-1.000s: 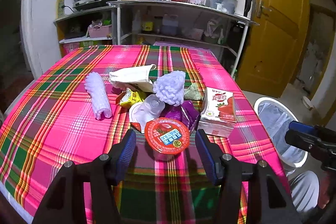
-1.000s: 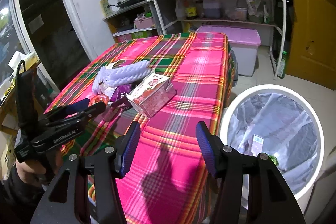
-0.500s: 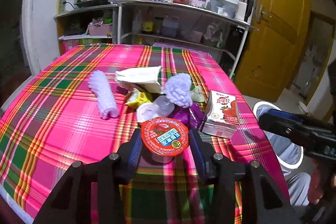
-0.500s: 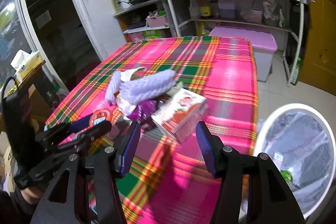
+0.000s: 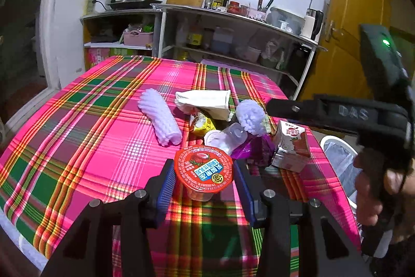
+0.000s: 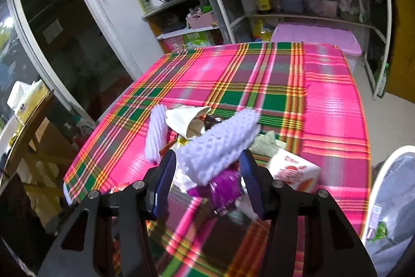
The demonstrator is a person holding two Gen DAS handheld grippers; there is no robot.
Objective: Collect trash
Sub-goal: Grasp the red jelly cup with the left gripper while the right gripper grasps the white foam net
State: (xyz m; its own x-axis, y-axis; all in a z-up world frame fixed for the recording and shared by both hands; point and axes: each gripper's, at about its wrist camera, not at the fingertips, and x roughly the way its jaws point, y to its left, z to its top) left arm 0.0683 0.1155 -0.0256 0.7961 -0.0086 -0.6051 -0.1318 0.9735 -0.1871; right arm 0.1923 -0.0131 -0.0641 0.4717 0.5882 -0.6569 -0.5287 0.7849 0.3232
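Looking through the left wrist camera, we have the left gripper (image 5: 203,182) closed partway around the red-lidded jelly cup (image 5: 203,168) near the front edge of the table (image 5: 77,126); its blue pads sit at the cup's sides, and we judge it gripped, though contact under the lid is hidden. The rest of the trash lies just behind it, toward the table's right edge. From the right wrist camera, the right gripper (image 6: 207,179) has just been narrowing, its pads flanking the near end of the white foam sleeve (image 6: 220,144) without clearly pressing it. The trash bin (image 6: 389,212) stands off the table's right edge. We judge both pickups underway; next, the right must close firmly, then both loads go to the bin.
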